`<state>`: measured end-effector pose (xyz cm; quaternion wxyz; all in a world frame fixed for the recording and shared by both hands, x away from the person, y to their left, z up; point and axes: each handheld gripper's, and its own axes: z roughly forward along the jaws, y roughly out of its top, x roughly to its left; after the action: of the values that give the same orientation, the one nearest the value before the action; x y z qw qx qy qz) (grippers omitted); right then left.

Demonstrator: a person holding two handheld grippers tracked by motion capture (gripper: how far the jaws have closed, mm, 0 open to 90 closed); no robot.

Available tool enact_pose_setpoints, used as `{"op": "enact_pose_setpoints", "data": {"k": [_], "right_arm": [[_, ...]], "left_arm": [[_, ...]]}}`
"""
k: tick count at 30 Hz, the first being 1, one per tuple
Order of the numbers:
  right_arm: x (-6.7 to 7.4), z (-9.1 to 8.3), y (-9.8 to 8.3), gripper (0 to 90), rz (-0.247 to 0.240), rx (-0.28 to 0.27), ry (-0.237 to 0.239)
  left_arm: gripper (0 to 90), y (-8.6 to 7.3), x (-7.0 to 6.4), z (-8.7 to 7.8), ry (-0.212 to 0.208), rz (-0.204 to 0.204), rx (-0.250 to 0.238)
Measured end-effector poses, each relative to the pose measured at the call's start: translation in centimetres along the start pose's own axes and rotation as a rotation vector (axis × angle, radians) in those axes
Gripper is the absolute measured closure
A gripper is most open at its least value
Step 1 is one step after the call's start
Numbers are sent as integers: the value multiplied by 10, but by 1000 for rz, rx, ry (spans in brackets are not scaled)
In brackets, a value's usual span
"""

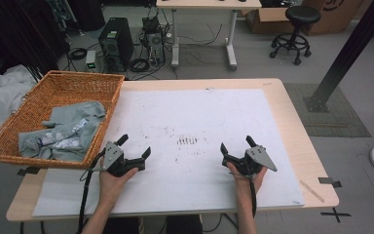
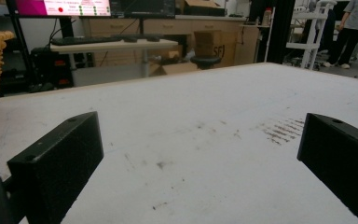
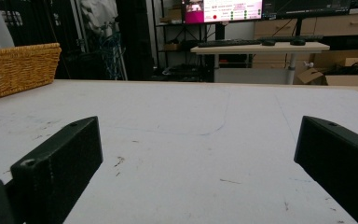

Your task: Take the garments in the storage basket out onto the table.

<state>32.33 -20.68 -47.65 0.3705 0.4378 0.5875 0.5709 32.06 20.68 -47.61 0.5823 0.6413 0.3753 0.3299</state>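
Note:
My left gripper (image 1: 135, 147) rests low on the white mat (image 1: 190, 117) at the front left, jaws spread wide with nothing between them. My right gripper (image 1: 236, 145) sits at the front right, also open and empty. In the left gripper view the two black jaws frame bare, scuffed mat (image 2: 200, 140). The right gripper view has its jaws likewise apart over bare mat (image 3: 191, 154). A wicker basket (image 1: 14, 131) at the table's left edge holds crumpled grey cloth (image 1: 70, 129) with white patches.
The wooden table (image 1: 292, 112) borders the mat. Dark scuff marks (image 1: 187, 141) lie on the mat between the grippers. Beyond the far edge stand a computer tower (image 1: 114, 41), a desk (image 1: 204, 29), a stool (image 1: 297, 31) and a black post (image 1: 345, 53).

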Motion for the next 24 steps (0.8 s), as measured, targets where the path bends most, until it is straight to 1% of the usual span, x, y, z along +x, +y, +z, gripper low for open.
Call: {"op": "enact_pose_setpoints", "data": {"k": [5, 11, 12, 15, 17, 19, 20, 21, 22, 23, 24], "right_arm": [[0, 0, 0, 6, -8, 5, 10], [0, 0, 0, 7, -4, 1, 7], [0, 0, 0, 6, -3, 0, 6], [0, 0, 0, 6, -5, -1, 4], [0, 0, 0, 6, -6, 1, 5], [0, 0, 0, 6, -6, 0, 5], [0, 0, 0, 7, -6, -1, 5], [0, 0, 0, 6, -5, 0, 5], [0, 0, 0, 6, -6, 0, 5], [0, 0, 0, 7, -6, -1, 6], [0, 0, 0, 7, -5, 0, 6]], "left_arm": [[10, 0, -1, 0, 11, 7, -3], [9, 0, 0, 0, 0, 5, -5], [9, 0, -1, 0, -3, 15, -7], [9, 0, -1, -1, -4, 17, -8], [9, 0, -2, -1, 2, 28, -10], [14, 0, -2, -2, -2, 36, -1], [16, 2, -4, -4, -4, 26, 26], [14, 2, -4, -4, -4, 26, 26], [13, 6, -6, -8, -21, 10, 34], [16, 6, -6, -8, -21, 10, 34], [18, 17, -7, -13, -39, 5, 27]]}}
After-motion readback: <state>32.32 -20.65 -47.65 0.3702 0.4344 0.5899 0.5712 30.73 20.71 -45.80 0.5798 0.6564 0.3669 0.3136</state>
